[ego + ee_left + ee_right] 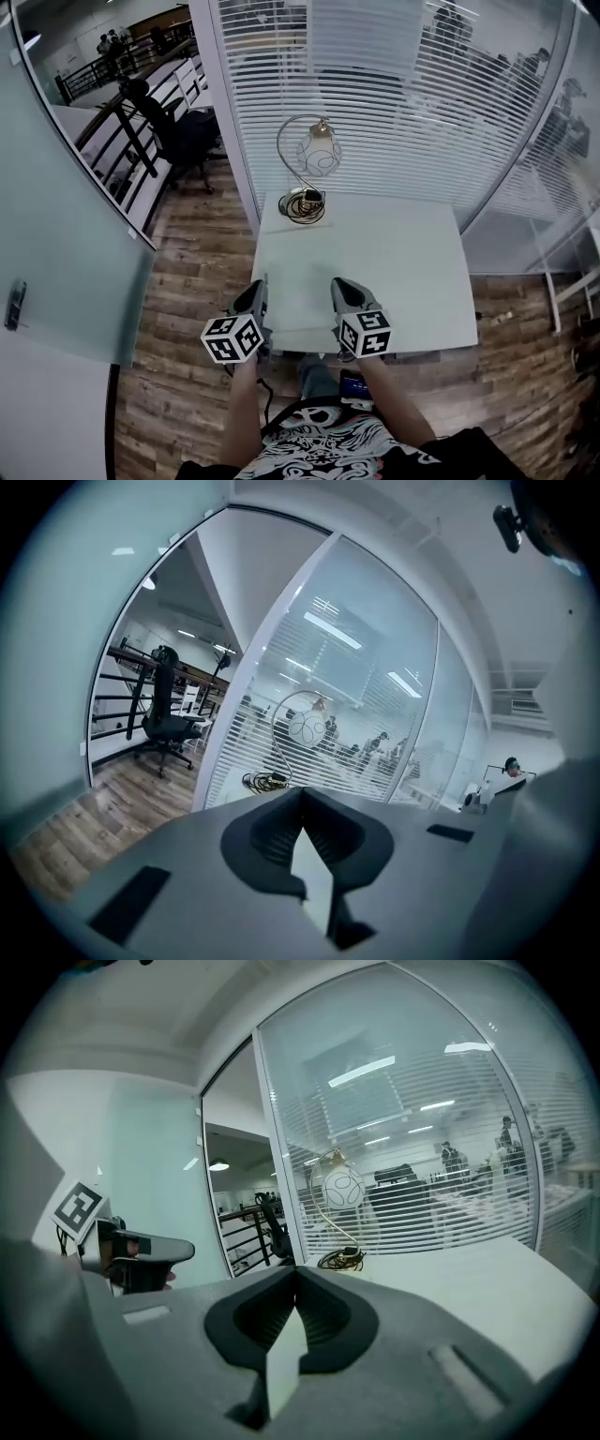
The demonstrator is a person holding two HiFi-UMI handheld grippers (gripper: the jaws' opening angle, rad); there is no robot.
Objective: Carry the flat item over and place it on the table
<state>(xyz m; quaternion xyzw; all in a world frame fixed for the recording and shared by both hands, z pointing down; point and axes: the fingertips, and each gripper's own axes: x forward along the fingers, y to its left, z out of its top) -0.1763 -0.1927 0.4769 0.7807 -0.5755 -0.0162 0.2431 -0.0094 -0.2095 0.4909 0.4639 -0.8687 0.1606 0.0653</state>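
Only a lamp at the table's far left corner, beside the glass wall, blocks passage.

White tabletop on wood floor. Far-left corner: lamp, coiled cable at its base. Pale flat sheet lies at near edge.

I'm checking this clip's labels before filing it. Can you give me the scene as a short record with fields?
flat item: pale thin sheet over the table's near part; whether it already rests there cannot be told
left gripper: shut on the sheet's near edge
right gripper: shut on the same edge
table: white
lamp: at the table's far left corner, cable coiled at its base
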